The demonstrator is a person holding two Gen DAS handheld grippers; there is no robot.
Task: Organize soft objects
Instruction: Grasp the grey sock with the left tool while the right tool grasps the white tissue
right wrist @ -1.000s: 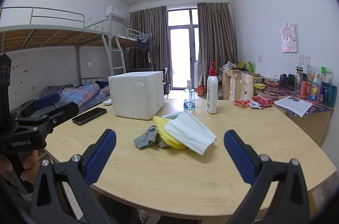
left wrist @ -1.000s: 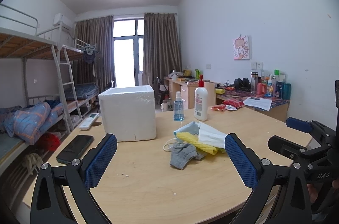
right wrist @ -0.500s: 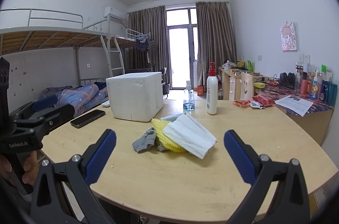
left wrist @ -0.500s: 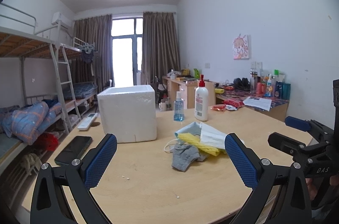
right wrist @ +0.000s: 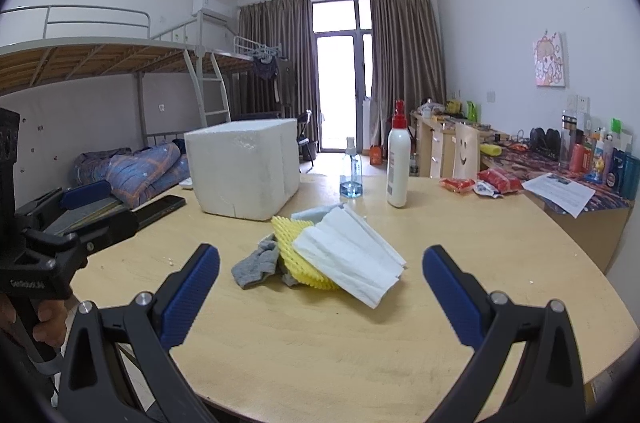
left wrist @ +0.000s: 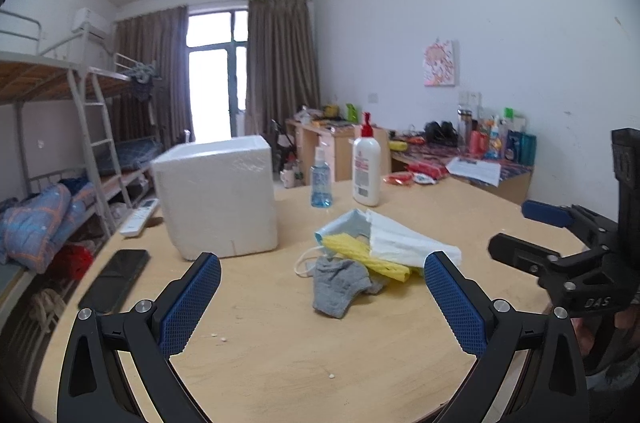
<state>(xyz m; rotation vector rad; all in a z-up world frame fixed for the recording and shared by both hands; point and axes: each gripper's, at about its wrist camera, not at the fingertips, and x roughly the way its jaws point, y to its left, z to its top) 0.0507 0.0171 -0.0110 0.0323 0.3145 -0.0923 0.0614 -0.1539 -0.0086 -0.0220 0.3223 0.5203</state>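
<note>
I held the left gripper (left wrist: 322, 297) and right gripper (right wrist: 320, 289) above the tabletop's (right wrist: 480, 247) near edge, fingers wide and empty. The grey sock (right wrist: 256, 263), yellow foam net (right wrist: 298, 255) and white tissue (right wrist: 352, 255) lay heaped mid-tabletop, beside the foam box (right wrist: 244, 167).

Your left gripper (left wrist: 322, 303) shows black angular arms, silver screws and blue cross-hatched pads (left wrist: 190, 303). Your right gripper (right wrist: 320, 297) matches it: black frame, blue textured pads (right wrist: 452, 297). White lettering marks both bodies; bare fingers (right wrist: 48, 321) wrap one black handle.
</note>
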